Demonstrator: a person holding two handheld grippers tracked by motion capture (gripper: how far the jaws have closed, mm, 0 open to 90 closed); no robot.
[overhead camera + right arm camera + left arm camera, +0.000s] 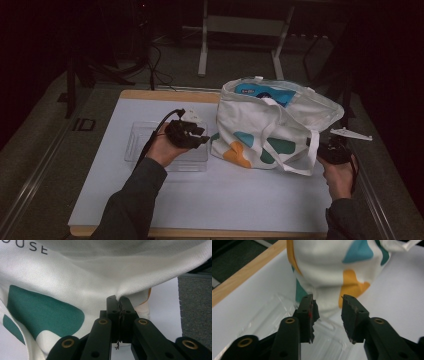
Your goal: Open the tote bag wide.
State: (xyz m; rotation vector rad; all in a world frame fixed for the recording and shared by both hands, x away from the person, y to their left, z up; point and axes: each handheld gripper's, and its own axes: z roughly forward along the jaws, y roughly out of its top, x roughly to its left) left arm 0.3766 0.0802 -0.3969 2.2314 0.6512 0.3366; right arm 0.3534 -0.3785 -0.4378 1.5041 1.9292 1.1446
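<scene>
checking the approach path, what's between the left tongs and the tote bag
Nothing solid: in the left gripper view the open left tongs face the tote bag over the clear plastic tray and bare white table.

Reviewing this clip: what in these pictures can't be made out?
- What lies in the tote bag: high view, a blue item at its mouth, the rest hidden by cloth.
- Print on the bag: right gripper view, cut off by the top edge.
- Right gripper: shut on a fold of the bag; how much cloth is pinched is hidden.
- Clear tray: high view, partly hidden by the left gripper.
</scene>
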